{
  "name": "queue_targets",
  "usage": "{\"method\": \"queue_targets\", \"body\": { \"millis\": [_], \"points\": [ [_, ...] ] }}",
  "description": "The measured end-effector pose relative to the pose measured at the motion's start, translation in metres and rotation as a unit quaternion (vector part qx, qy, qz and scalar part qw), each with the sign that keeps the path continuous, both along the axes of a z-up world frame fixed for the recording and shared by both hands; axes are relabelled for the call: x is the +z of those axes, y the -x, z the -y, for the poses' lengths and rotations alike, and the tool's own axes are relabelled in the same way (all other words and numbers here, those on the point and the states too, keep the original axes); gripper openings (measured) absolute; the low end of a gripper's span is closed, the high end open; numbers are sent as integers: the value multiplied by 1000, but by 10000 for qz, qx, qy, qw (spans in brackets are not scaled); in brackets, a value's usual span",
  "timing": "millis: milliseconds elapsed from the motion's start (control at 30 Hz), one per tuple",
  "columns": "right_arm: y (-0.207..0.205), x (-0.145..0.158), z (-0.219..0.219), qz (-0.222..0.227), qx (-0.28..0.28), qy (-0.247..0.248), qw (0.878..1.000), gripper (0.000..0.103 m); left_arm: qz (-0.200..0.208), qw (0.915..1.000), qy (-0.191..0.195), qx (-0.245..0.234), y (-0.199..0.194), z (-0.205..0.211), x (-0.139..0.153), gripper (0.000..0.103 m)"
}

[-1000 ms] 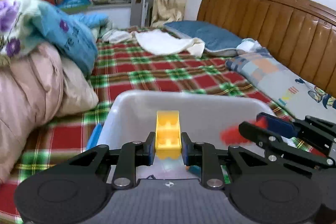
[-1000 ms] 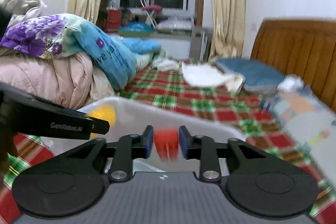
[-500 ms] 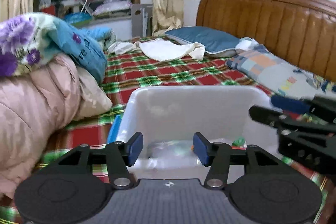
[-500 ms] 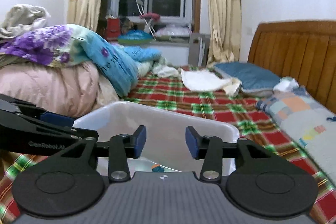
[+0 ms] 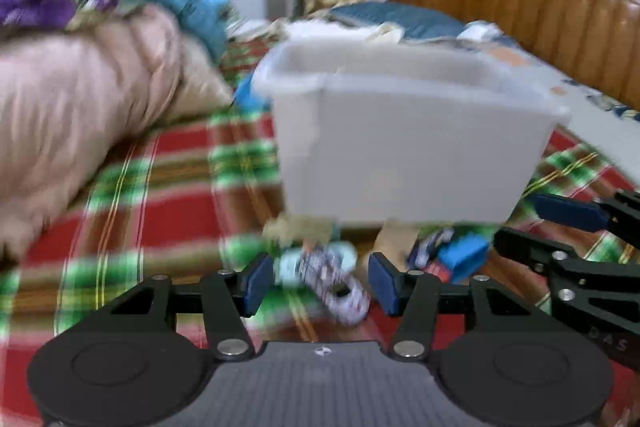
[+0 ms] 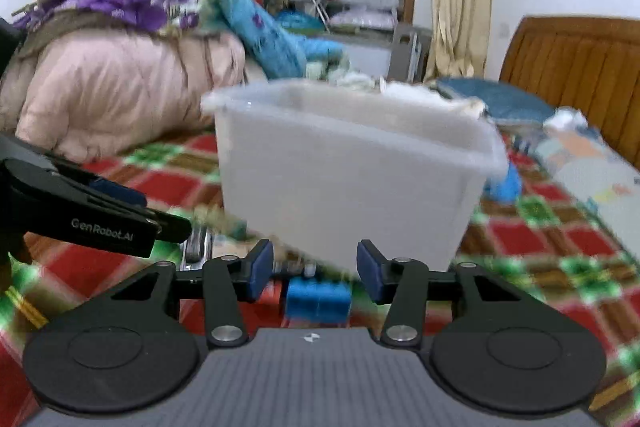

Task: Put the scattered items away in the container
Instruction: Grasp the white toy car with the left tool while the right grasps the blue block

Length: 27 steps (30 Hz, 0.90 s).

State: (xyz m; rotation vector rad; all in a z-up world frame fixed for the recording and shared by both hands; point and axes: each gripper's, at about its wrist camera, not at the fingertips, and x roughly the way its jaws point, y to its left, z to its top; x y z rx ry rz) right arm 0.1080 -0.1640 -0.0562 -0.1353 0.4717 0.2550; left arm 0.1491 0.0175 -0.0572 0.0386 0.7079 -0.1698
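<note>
The white plastic bin stands on the plaid bedspread; it also shows in the right wrist view. My left gripper is open and low in front of the bin, with a blurred teal and patterned item between its fingers. A blue brick and other small items lie beside it. My right gripper is open and low, with the blue brick lying between its fingers. Each gripper shows at the edge of the other's view.
A pink quilt with a purple and teal blanket is piled at the left. A wooden headboard and pillows are at the right and behind. Another blue item lies right of the bin.
Both grippers let go of their bricks over the bin, opened, then dropped down in front of it to the scattered items on the bedspread.
</note>
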Motion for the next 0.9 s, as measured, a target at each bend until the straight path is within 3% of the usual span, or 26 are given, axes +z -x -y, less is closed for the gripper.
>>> {"method": "queue_targets", "body": {
  "millis": [267,433,600,667,900],
  "points": [
    [7,-11,2,-100,-61,-32,9999,50,-198,9984,21,524,1,15,-45,58],
    [7,-20,3,-159,-99,-65,9998,50,-126,9974,274,648,-9,19,-50,59],
    [5,-27,4,-285,-113,-82,9995,50,-54,9963,61,858,-16,14,-50,59],
    [6,-28,4,-279,-118,-73,9995,50,-55,9964,101,836,-14,2,-47,51],
    [-1,-30,-1,-325,-180,-122,9992,50,-192,9984,174,511,-21,-1,-41,50]
  ]
}}
